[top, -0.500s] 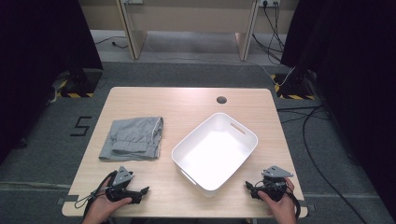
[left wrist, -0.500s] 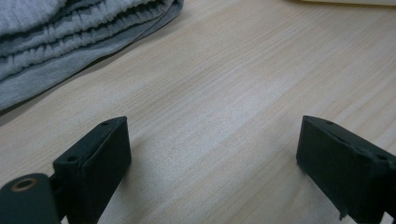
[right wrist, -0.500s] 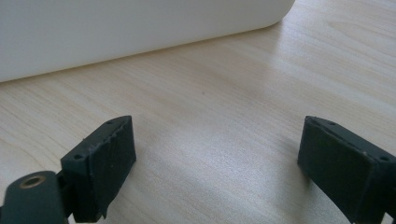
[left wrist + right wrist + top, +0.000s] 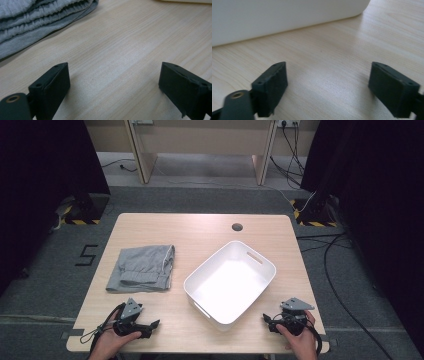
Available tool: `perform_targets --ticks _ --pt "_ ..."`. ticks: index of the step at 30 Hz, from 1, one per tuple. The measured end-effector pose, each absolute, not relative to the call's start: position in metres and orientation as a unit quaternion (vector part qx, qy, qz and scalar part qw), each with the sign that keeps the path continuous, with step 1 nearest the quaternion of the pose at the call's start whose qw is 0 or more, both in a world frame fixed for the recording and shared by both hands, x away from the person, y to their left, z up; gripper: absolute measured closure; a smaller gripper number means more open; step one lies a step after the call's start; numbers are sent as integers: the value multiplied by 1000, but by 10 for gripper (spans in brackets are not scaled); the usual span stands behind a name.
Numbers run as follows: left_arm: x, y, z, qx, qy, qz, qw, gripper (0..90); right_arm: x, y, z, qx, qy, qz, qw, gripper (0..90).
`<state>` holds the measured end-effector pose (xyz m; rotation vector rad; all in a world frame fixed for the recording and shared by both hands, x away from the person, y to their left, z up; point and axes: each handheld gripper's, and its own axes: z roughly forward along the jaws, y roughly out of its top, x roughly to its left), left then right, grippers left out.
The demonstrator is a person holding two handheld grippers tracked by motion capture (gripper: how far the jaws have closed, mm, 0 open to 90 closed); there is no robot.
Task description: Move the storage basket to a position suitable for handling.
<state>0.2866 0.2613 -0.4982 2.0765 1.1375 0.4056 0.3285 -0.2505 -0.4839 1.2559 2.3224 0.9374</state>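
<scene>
Grey folded cloth (image 4: pixel 141 268) beside white bin (image 4: pixel 230 281), "5" marking (image 4: pixel 88 255) on floor, left hand-held gripper (image 4: pixel 152 325) and right hand-held gripper (image 4: pixel 266 321) both released.

On the surface (image 4: pixel 210 227), the folded cloth (image 4: pixel 142 268) lies left of the bin (image 4: pixel 230 281). The left tongs (image 4: pixel 152 325) rest before the cloth at the near edge, the right tongs (image 4: pixel 266 320) before the bin's right corner
</scene>
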Motion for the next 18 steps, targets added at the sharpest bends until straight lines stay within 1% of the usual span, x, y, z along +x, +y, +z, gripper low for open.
perform_targets --ticks 2,5,8,11,13,14,18 --pt "286 260 -498 805 440 158 365 158 329 -251 -483 444 812 344 160 180" --pt "283 252 -497 806 435 159 367 153 329 -251 -479 449 801 362 159 188" --pt "278 240 -489 800 424 169 390 155 328 -251 -468 451 790 377 176 196" --pt "276 232 -484 795 418 171 405 155 328 -250 -464 452 785 383 178 202" --pt "275 225 -482 796 410 167 413 155 328 -249 -458 450 781 393 183 205" --pt "276 215 -479 801 396 166 417 155 329 -249 -457 442 783 395 189 207" --pt "280 198 -476 806 378 167 424 155 328 -246 -454 445 780 397 187 210"
